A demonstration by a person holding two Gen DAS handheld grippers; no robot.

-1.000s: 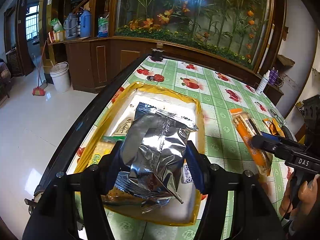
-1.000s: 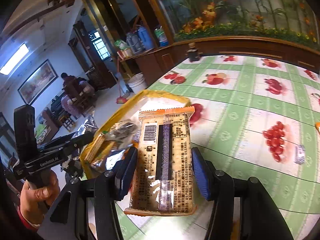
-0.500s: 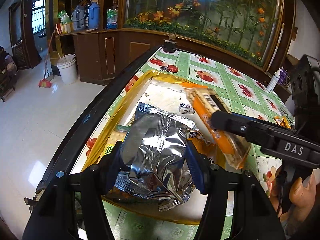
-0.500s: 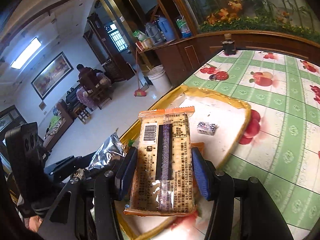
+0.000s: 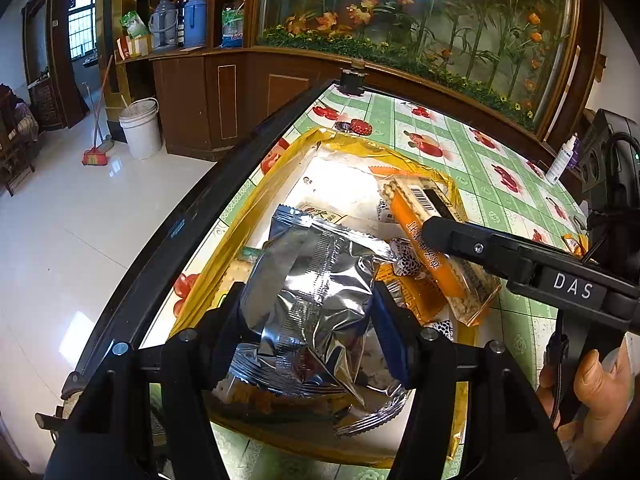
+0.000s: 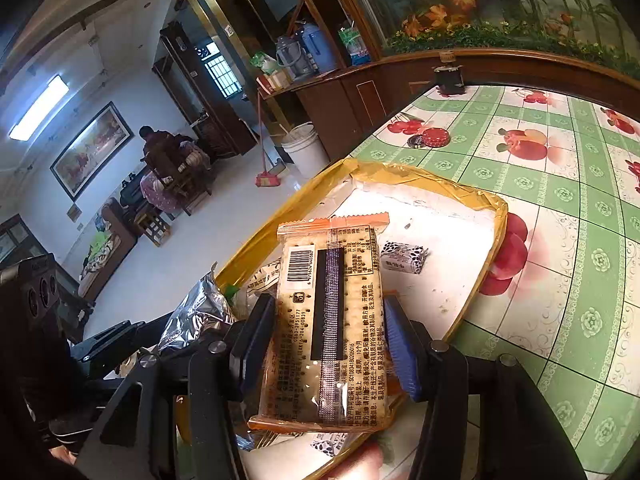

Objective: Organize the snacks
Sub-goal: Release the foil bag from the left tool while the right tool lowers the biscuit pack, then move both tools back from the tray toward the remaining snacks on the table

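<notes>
Two gripped snack packs (image 5: 308,300) over tray (image 5: 236,216)

A glossy white tiled floor (image 5: 60,240) reflects daylight from a barred window (image 5: 82,24) at the far left. Dark wooden cabinets (image 5: 224,96) line the wall, topped by a large glass panel painted with orange flowers and green stems (image 5: 420,12). Thermos flasks (image 5: 188,20) stand on a shelf there. A white bucket (image 5: 141,128) and a red broom (image 5: 95,156) sit on the floor beside the cabinets. From the right wrist view, a framed painting (image 6: 94,148) hangs on a pale wall beneath a lit ceiling tube (image 6: 40,108), and seated people (image 6: 168,172) occupy wooden chairs.
</notes>
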